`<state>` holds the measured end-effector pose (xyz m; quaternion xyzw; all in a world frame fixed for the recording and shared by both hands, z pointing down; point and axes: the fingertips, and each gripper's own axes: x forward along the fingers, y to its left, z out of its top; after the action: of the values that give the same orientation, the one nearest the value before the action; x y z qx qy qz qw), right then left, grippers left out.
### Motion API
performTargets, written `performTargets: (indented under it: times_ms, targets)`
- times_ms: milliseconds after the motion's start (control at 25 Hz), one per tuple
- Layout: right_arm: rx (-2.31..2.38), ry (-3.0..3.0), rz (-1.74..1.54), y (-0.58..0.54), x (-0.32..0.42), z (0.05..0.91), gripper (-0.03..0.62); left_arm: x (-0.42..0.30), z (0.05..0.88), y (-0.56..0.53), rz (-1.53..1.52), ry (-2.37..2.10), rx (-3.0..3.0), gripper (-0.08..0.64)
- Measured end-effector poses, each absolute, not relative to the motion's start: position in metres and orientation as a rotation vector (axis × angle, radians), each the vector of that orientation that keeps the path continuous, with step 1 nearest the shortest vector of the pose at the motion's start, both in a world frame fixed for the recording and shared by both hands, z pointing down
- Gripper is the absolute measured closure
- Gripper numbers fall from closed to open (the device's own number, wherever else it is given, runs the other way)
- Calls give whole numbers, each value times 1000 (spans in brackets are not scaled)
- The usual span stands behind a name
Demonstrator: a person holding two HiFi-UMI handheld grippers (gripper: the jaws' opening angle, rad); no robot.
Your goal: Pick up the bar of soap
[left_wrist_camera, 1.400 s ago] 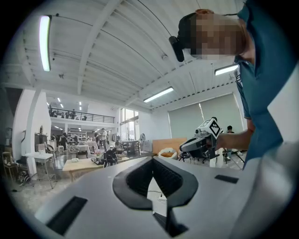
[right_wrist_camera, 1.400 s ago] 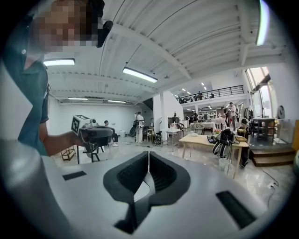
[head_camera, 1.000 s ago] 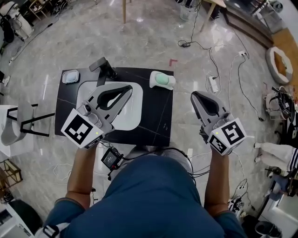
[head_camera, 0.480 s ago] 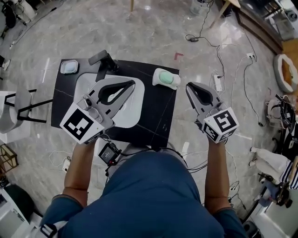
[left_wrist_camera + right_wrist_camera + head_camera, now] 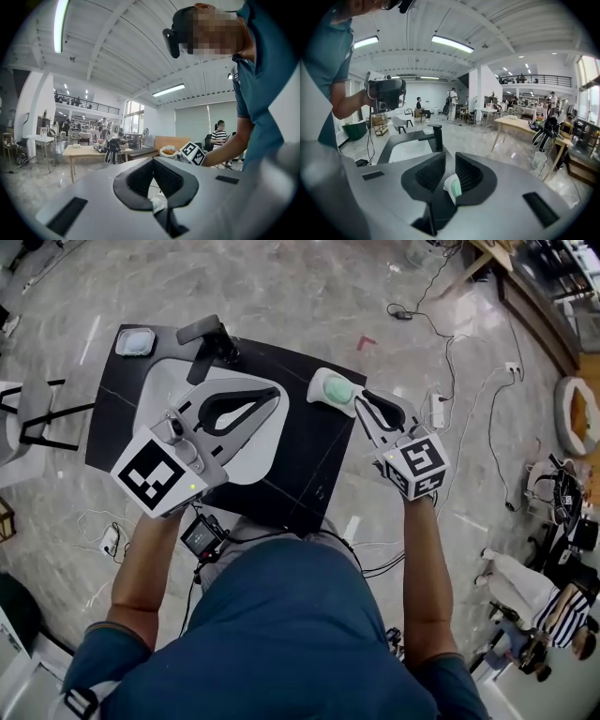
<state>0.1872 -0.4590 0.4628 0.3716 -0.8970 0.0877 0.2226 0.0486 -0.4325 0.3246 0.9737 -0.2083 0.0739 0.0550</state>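
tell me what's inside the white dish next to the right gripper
A pale green bar of soap lies in the white dish. The soap covers the dish's floor, so anything beneath it cannot be seen.

This is a big open lab or workshop hall, not a home. The polished stone floor [image 5: 281,287] runs wide, with cables [image 5: 412,313] and a power strip [image 5: 433,409] trailing at two o'clock of the bench [image 5: 309,460]. The bench, with a sink [image 5: 261,454], faucet [image 5: 208,334] and soap [image 5: 336,390], stands free on the floor. The gripper views show strip lights [image 5: 452,43], a mezzanine [image 5: 534,80], wooden tables [image 5: 520,124] and people [image 5: 220,136].
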Motion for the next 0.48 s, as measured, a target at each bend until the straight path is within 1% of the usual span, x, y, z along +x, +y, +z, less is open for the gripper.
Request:
performTargets:
  times_ms: [40,200,480]
  targets:
    - [1011,-2469,253,-462,185,471,524,48,326,-433,227,-636,2954,558]
    - [944,-2422,266,-468,181,502,488,46,332,-433,232,-654,2939,558]
    - [823,-2320,222,-475,174,555,394,42,341,-435,242,-683,2910,558]
